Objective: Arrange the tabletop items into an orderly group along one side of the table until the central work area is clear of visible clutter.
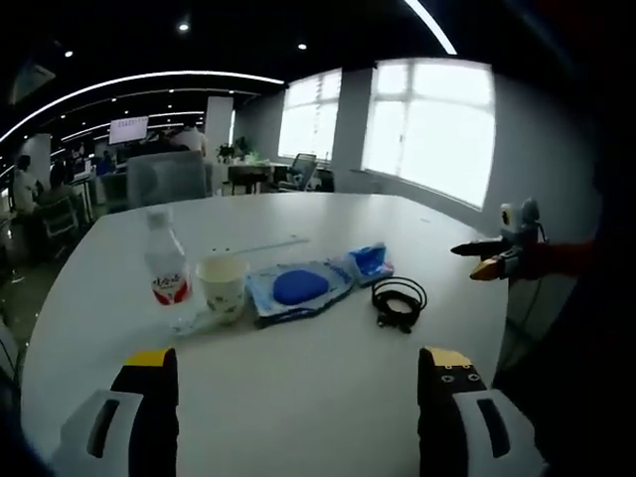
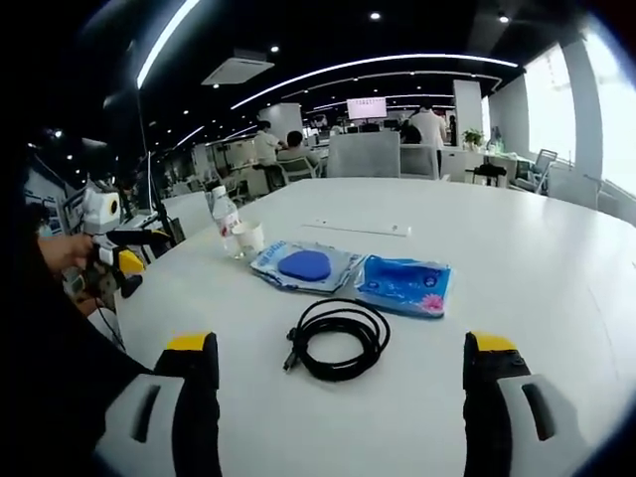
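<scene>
Both claws, left (image 1: pixel 298 383) and right (image 2: pixel 343 373), wide open, empty. White round surface (image 1: pixel 328 397) carries clear plastic bottle (image 1: pixel 165 260) with illegible red label, paper cup (image 1: pixel 222 286), blue pouches (image 2: pixel 303 266), black coiled cable (image 2: pixel 338 339) nearest.

Both the left claw (image 1: pixel 298 383) and right claw (image 2: pixel 341 373) gape wide, holding nothing.

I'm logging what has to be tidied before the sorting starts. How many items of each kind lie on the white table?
Plastic bottle: 1
Paper cup: 1
Blue packets: 2
Coiled black cable: 1
Long white strip: 1
Total: 6 items on the table.
</scene>
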### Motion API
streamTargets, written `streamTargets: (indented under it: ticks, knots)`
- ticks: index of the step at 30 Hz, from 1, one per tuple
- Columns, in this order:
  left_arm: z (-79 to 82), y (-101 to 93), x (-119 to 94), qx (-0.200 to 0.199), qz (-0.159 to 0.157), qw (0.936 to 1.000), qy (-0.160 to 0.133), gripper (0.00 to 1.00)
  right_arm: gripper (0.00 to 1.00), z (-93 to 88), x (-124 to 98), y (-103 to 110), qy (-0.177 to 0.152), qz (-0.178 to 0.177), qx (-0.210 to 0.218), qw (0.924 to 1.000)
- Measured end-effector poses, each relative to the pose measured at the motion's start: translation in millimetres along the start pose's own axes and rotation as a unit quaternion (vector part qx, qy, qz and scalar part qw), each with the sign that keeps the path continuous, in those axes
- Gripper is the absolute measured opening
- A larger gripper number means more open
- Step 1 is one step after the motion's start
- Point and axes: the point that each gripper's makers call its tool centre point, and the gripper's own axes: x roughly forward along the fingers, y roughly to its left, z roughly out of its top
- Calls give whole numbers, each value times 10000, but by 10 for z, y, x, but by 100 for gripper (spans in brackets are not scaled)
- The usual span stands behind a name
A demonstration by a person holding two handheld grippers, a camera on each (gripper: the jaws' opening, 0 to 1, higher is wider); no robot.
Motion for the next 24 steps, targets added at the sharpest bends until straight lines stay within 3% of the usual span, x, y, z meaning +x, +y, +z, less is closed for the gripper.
streamTargets:
  ticks: [14,24]
  knots:
    - [-97,67,-110,-182,1,9996,212,99,100,-27,-18,-39,68,-20,3,10000]
    - [-76,64,-168,-224,-6,9995,212,99,100,28,-3,-39,0,-63,-49,10000]
